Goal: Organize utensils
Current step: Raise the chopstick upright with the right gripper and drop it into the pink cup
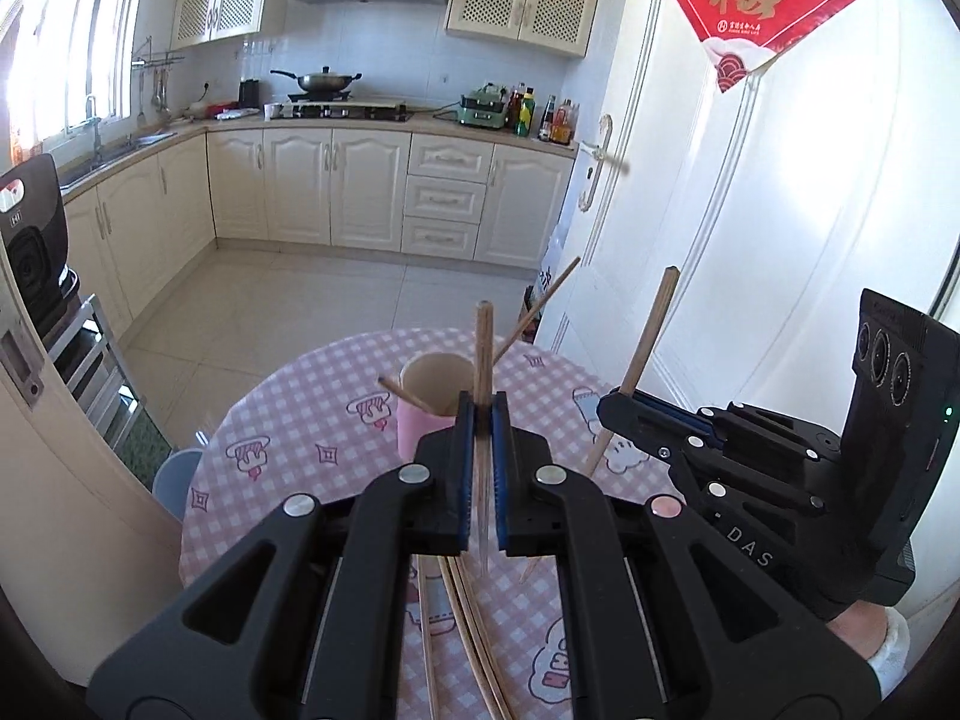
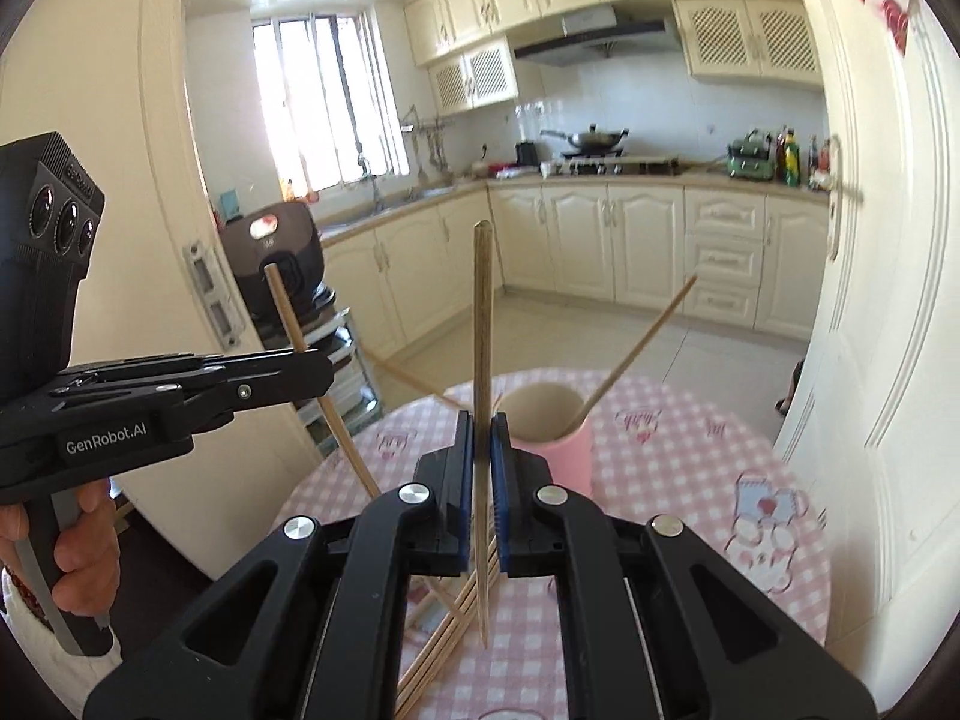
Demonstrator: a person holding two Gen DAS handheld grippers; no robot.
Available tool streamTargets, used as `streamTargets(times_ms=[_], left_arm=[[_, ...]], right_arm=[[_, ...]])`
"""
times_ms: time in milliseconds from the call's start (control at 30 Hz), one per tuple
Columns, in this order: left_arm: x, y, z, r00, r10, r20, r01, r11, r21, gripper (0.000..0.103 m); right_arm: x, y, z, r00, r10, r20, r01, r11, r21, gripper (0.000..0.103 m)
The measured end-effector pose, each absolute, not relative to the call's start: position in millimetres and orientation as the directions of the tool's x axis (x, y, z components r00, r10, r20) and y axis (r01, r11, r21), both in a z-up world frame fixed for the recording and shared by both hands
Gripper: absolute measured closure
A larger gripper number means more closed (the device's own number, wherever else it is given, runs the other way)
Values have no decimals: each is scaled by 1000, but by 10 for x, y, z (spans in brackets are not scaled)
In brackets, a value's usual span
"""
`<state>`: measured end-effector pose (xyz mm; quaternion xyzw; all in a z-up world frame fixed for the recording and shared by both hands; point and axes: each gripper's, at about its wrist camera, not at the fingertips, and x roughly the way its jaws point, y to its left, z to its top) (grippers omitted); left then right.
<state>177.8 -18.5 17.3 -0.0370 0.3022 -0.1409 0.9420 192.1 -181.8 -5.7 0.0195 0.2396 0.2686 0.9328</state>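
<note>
Two slender tan wooden chopsticks up off the cloth, one per gripper: the first (image 1: 482, 354) clenched near upright in the left gripper (image 1: 482, 420), the second (image 2: 482, 324) pinched the same way in the right gripper (image 2: 482, 438), blue pads tight on the wood in both, thin tips hanging below the jaws. Held upright and aloft, probably, for lowering tip-first into the pink cylindrical cup with a cream inside (image 1: 429, 414), standing at twelve o'clock just beyond the left gripper and at about one o'clock beyond the right. Already in that cup, two more chopsticks leaning out across the rim, one (image 1: 537, 315) toward one o'clock, the other (image 1: 408, 393) toward ten. Still flat on the round counter under its pink-and-white checked cloth (image 1: 312, 420), a loose bundle of further chopsticks (image 2: 447, 630) at six o'clock beneath the jaws, so plenty left to sort. From the left wrist view only: the right gripper at three o'clock with its chopstick slanting up, a cuffed wrist below it, and a red paper square with a gold character on the white door (image 1: 765, 0). From the right wrist view only: the person's hand (image 2: 72, 546) wrapped round the left gripper's handle at nine o'clock, and the spread of the bundle on the cloth.
</note>
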Motion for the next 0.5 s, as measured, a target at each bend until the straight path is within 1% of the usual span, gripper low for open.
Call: streamTargets(times_ms=[100, 300, 400, 500], left_arm=[[1859, -227, 335, 811, -264, -521, 226, 964, -136, 97], [2064, -248, 622, 893, -189, -409, 147, 980, -132, 97], [2153, -242, 657, 919, -156, -362, 109, 983, -147, 97], [2224, -211, 651, 937, -149, -316, 94, 979, -182, 97]], right_arm=[[1979, -1794, 88, 788, 482, -383, -468, 873, 136, 99], [2168, -1773, 246, 855, 441, -274, -421, 897, 131, 99], [2268, -1798, 278, 876, 424, -232, -403, 906, 133, 99], [2353, -1817, 281, 885, 419, -201, -397, 907, 142, 99]])
